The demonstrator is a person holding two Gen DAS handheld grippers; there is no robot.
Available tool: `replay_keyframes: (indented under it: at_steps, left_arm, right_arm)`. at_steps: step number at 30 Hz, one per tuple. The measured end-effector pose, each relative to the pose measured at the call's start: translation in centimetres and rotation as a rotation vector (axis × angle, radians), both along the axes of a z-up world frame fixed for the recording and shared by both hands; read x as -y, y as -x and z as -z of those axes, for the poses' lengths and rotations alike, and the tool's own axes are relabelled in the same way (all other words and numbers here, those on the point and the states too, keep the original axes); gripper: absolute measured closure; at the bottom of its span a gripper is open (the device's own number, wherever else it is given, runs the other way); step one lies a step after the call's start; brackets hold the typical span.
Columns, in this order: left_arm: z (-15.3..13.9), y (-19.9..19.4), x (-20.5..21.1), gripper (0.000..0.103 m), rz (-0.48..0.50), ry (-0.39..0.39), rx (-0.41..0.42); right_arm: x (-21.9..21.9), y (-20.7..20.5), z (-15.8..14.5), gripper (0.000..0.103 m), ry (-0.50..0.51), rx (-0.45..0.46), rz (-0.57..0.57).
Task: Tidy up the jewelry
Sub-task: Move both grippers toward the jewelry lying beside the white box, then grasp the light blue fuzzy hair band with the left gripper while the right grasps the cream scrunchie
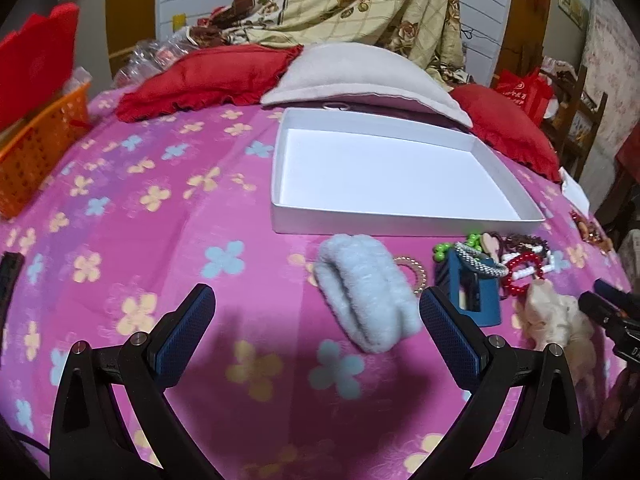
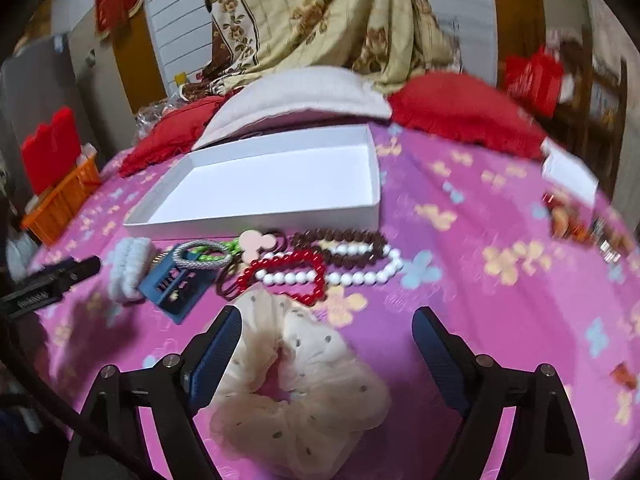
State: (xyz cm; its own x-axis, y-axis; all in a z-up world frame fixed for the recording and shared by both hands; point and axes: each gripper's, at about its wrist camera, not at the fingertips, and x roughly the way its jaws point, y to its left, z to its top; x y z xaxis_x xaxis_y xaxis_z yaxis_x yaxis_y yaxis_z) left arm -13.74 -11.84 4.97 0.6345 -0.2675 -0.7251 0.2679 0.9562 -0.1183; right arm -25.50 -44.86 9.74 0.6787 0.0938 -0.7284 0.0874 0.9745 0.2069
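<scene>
Cloth, beads and matt card in front of you

You had a soft printed bedspread (image 1: 160,200) under everything, and on it a matt white card box (image 1: 280,208) — smooth, no sheen. The pale blue scrunchie (image 1: 368,292) looked fluffy; the cream scrunchie (image 2: 304,384) was thin, sheer dotted fabric. The red beads (image 2: 296,276) and white beads (image 2: 360,276) shone glossy, the brown beads (image 2: 340,240) duller. Your gripper pads (image 1: 192,332) were blue, finely textured — set in black matt plastic.
</scene>
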Motion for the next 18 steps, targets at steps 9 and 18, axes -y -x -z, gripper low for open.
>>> replay_keyframes:
  at_steps: [9, 18]
  left_arm:
    - [0.8, -1.0, 1.9, 0.0, 0.034, -0.025, -0.019]
    - [2.8, -2.3, 3.8, 0.023, 0.099, -0.067, -0.093]
  right_arm:
    - [-1.2, -0.4, 0.9, 0.017, -0.009, -0.07, -0.05]
    - [-1.7, -0.7, 2.0, 0.017, 0.003, -0.105, -0.069]
